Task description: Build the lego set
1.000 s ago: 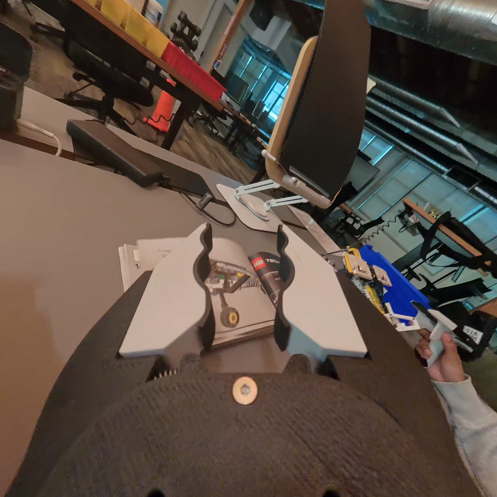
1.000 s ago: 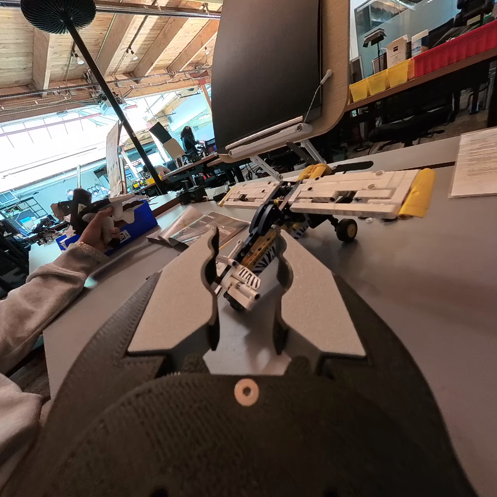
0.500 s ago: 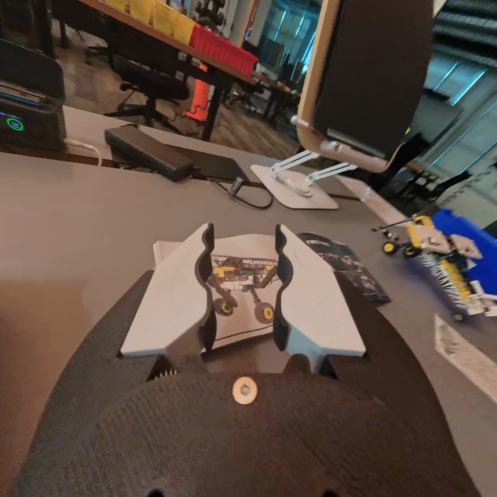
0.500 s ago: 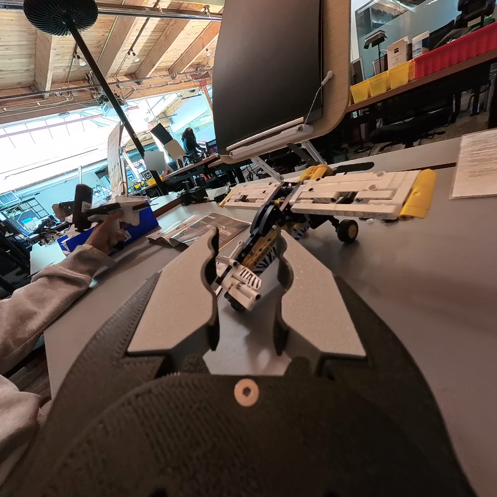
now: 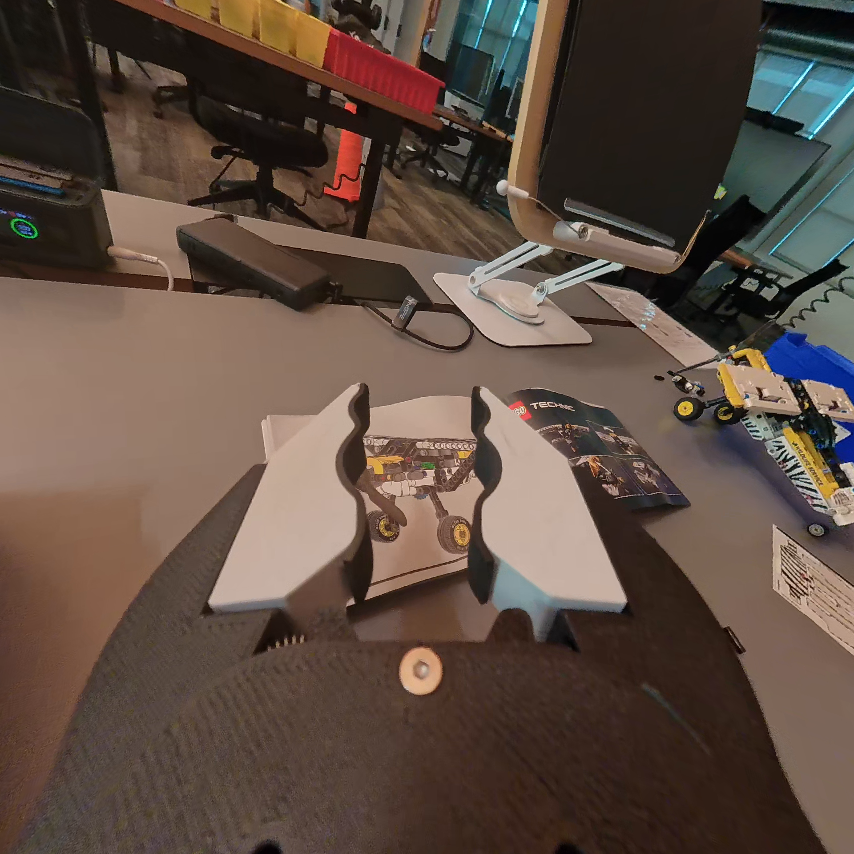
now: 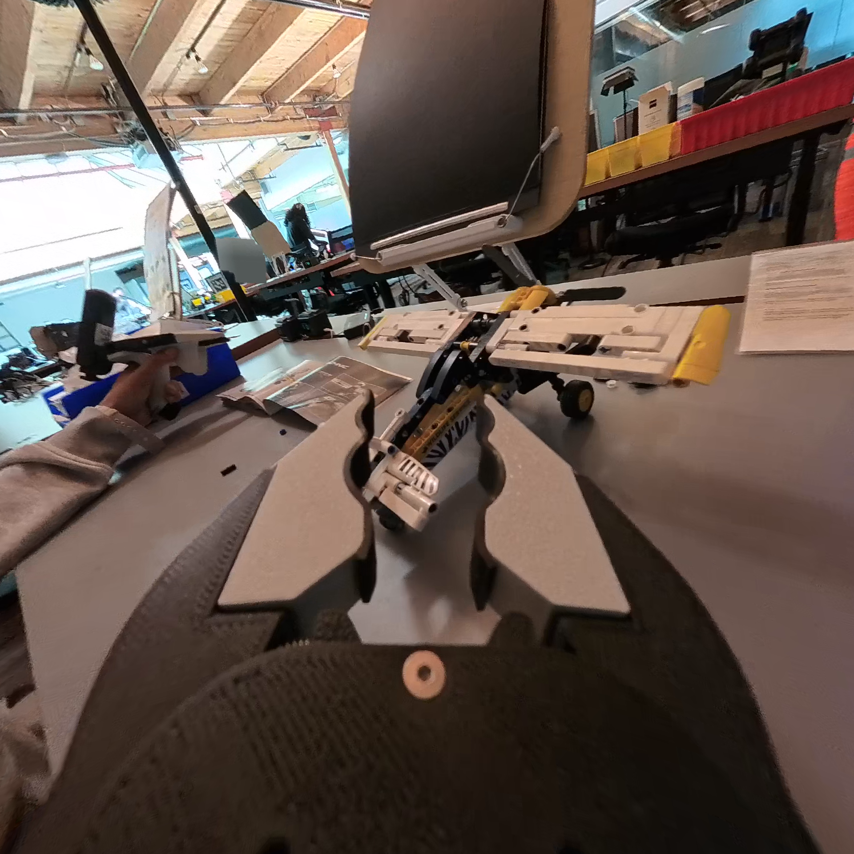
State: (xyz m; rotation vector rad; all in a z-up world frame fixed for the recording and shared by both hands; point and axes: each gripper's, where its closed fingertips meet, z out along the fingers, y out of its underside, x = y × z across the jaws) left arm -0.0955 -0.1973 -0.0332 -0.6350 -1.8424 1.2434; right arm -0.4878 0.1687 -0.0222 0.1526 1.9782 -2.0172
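The lego plane, with white wings, yellow tips and a zebra-striped body, stands on the grey table. My right gripper is open, and the plane's white tail lies between its fingers without touching them. The plane also shows in the left wrist view at the far right. My left gripper is open and empty, above the open instruction booklet. In the right wrist view a hand holds the left gripper at the far left.
A tablet on a white stand is at the back. A blue bin sits behind the plane. A black power brick with its cable is at the back left. A printed sheet lies right. Small black pieces lie loose. The tips of one gripper are about 55 centimeters away from the tips of the other.
My left gripper has swung level and now faces the booklet squarely, with the plane at the right edge. The right gripper has hardly moved.
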